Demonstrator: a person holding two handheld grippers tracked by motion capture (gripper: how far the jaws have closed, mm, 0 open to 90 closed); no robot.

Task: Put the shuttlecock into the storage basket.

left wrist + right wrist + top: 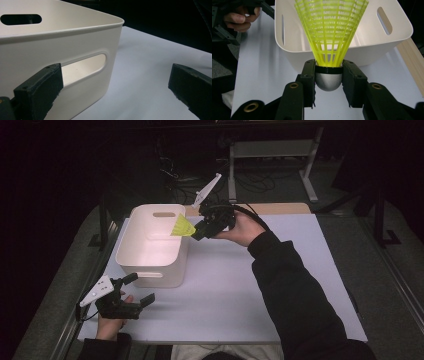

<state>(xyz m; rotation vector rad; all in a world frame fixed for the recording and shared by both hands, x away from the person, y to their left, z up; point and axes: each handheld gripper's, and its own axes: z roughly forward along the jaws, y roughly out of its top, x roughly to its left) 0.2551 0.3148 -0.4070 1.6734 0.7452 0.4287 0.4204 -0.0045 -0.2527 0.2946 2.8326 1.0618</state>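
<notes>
Yellow shuttlecock [331, 30] at frame centre, over white bin [131, 251] rim, clamped by right gripper [329, 77] fingers at its firm cork; skirt light, crushable. Left gripper [134, 292] fingers apart, lower left, on desk [280, 285].

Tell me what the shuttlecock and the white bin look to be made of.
Shuttlecock: likely moulded plastic skirt, going by its uniform yellow lattice; the rounded base, clamped in the right hand-held gripper, has a dull silvery sheen, material unclear.
Bin: probably matte plastic, with smooth seamless walls, rounded corners and cut-out handle slots.

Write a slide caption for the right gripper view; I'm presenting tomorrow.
Right gripper clamps a yellow shuttlecock by its base before a white bin.
</notes>
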